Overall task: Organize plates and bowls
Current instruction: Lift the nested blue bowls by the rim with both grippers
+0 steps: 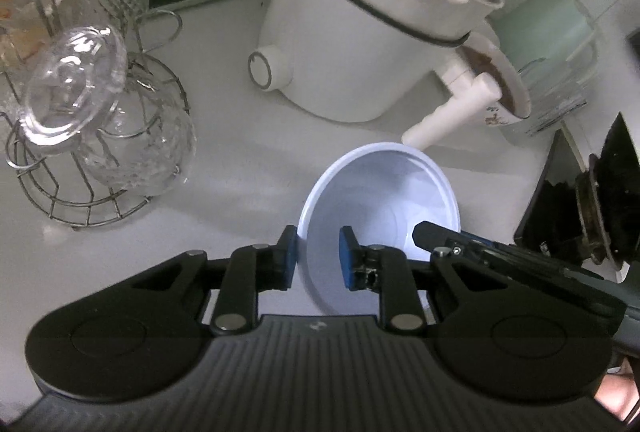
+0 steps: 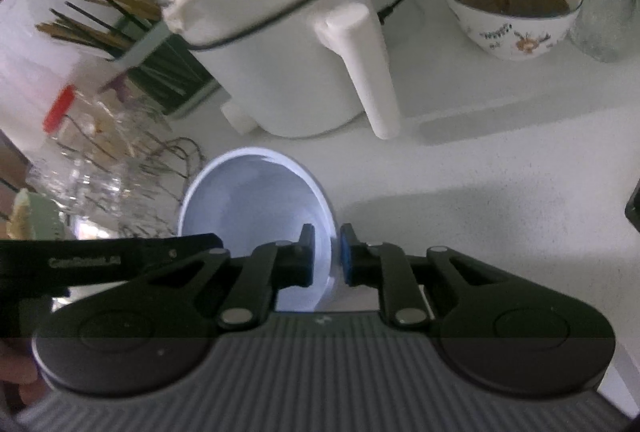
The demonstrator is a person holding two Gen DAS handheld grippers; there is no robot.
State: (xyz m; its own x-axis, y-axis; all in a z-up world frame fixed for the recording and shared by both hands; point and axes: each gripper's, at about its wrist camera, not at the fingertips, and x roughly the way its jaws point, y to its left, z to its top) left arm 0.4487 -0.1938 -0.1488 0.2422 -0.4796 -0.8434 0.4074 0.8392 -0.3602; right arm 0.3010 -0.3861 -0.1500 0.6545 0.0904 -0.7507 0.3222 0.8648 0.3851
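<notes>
A: Start at the tools. What are the jaws doing?

B: The left gripper has its blue pads either side of the pale bowl at the near-left rim, one outside, one inside. The outer pad sits on the wall; whether the inner one presses, I cannot tell for sure. The right gripper is nearly pressed together, pinching the opposite rim wall of that bowl.

A: So both hold one bowl?

B: It looks so. The bowl is tipped, mouth facing away, over the white counter, in front of the white jug appliance.

A: How will it handle?

B: My guess is light, thin plastic: stiff enough at the rim, likely to flex mid-wall, and glossy, so slippery. The rim is the sensible hold, opposite sides as now.

A: Anything nearby?

B: A wire rack of glassware to the left, fragile. Behind the appliance, a patterned bowl with brown food.
</notes>
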